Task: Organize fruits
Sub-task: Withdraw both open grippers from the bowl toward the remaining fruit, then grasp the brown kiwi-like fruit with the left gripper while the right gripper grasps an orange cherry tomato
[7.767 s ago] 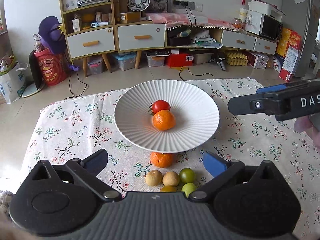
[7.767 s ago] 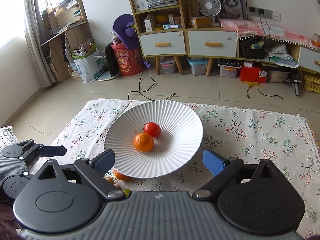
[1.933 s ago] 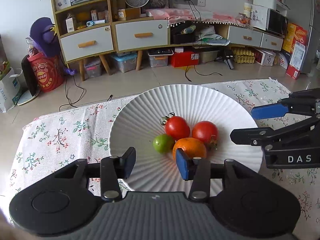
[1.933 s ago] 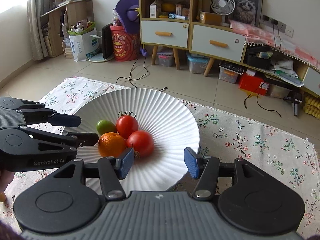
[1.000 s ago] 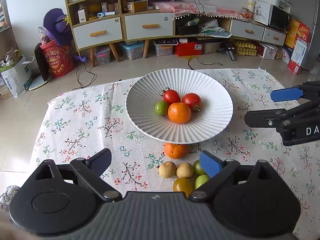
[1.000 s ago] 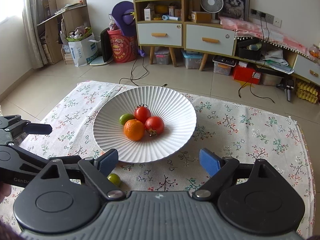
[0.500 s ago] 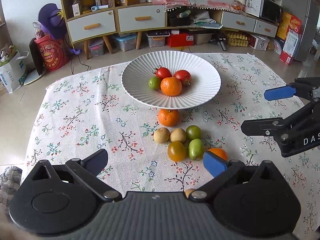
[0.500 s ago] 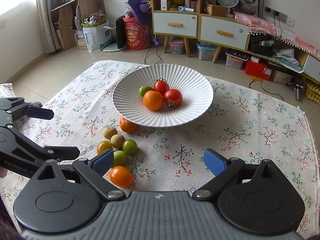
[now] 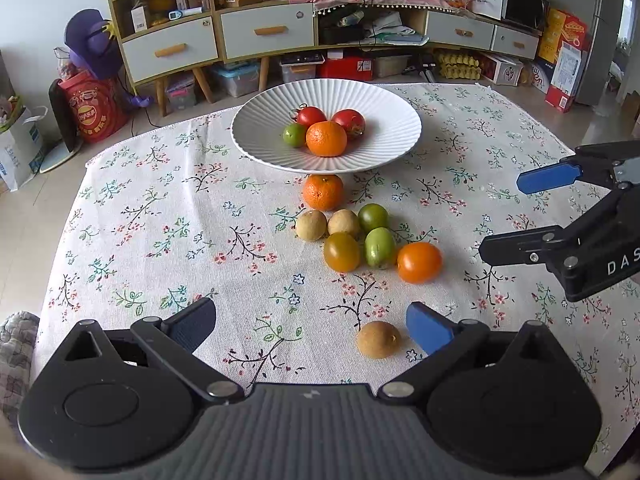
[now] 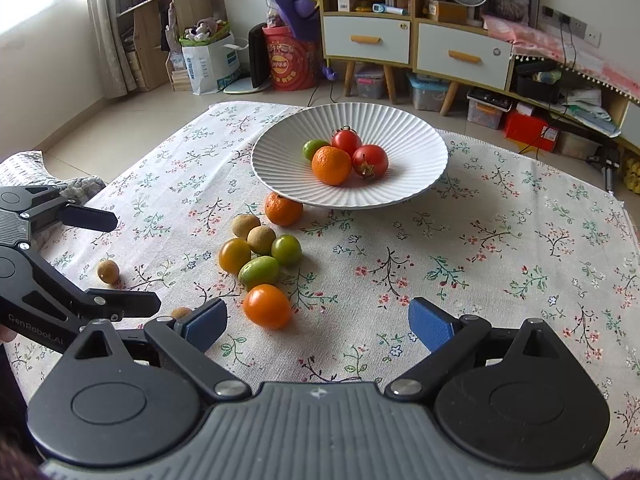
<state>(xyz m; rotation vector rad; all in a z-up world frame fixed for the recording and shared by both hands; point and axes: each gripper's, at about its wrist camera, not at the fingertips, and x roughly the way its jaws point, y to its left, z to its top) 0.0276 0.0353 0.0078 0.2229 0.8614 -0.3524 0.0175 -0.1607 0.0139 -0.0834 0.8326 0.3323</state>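
A matt floral cloth (image 9: 160, 216) covers the tabletop. Ahead of the tongs, the ribbed white plate (image 9: 256, 136) looks glazed, the tomatoes (image 9: 349, 121) glossy.

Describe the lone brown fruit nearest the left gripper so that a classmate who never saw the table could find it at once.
Start at the white ribbed plate, then come toward the camera past the cluster of fruits on the flowered cloth. The small brown fruit lies alone beside the left gripper's blue pad; it is dull tan and apart from the cluster.
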